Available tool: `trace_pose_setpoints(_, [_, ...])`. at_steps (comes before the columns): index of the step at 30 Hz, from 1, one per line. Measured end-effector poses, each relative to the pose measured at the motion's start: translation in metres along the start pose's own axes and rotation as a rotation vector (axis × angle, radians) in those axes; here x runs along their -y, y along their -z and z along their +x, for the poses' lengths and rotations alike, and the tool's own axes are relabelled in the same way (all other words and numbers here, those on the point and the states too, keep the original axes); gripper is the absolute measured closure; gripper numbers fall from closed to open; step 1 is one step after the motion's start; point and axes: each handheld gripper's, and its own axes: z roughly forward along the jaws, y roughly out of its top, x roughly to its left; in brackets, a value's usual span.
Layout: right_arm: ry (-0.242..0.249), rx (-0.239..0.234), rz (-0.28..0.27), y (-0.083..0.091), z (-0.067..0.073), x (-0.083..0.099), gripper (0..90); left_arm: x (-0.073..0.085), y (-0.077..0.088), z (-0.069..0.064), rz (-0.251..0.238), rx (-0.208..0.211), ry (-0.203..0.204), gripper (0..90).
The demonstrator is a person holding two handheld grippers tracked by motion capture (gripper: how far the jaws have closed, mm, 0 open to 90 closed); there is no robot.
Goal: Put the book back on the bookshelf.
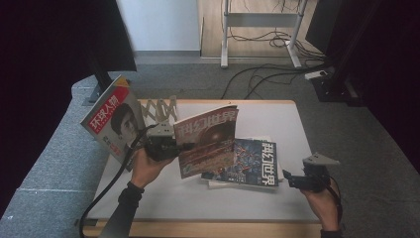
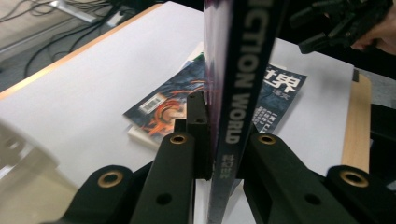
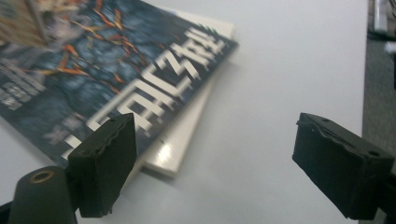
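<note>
My left gripper (image 1: 177, 147) is shut on the spine edge of a red science-fiction magazine (image 1: 208, 139) and holds it upright above the table. In the left gripper view the spine (image 2: 236, 88) stands clamped between the two black jaws (image 2: 222, 156). A blue magazine (image 1: 247, 162) lies flat on a small stack at the table's middle, with a pale one (image 3: 187, 140) under it. My right gripper (image 1: 289, 179) hovers low just right of that stack, open, with nothing between its pads (image 3: 106, 163); the blue cover (image 3: 107, 79) lies beyond them.
A magazine with a red banner (image 1: 111, 119) stands tilted at the back left, beside a wooden lattice rack (image 1: 162, 109). The white table top (image 1: 267, 119) has a wooden front edge (image 1: 208, 229). Cables and desk legs (image 1: 257, 54) lie on the floor behind.
</note>
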Motion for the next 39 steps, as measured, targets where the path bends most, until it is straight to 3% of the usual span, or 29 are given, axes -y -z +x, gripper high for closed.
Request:
trace_pose_setpoints(5, [-0.062,0.028,0.027,-0.008,-0.007,0.022,13.0,0.005,0.016,0.000,-0.004,-0.033,0.019,84.2])
trace_pose_setpoints(13, [-0.118,0.050,0.062,-0.021,-0.011,0.046,10.9,0.013,0.041,0.000,-0.006,-0.104,0.036,84.2])
trace_pose_setpoints(20, [-0.118,0.064,0.080,-0.030,-0.008,0.054,7.6,0.023,0.062,0.000,-0.012,-0.165,0.060,84.2])
trace_pose_setpoints(27, [-0.109,0.067,0.067,-0.031,-0.006,0.057,5.0,0.036,0.084,0.001,-0.002,-0.256,0.088,84.2])
trace_pose_setpoints(39, [-0.106,0.070,0.067,-0.031,-0.006,0.057,4.9,0.076,0.136,0.010,-0.045,-0.412,0.237,84.2])
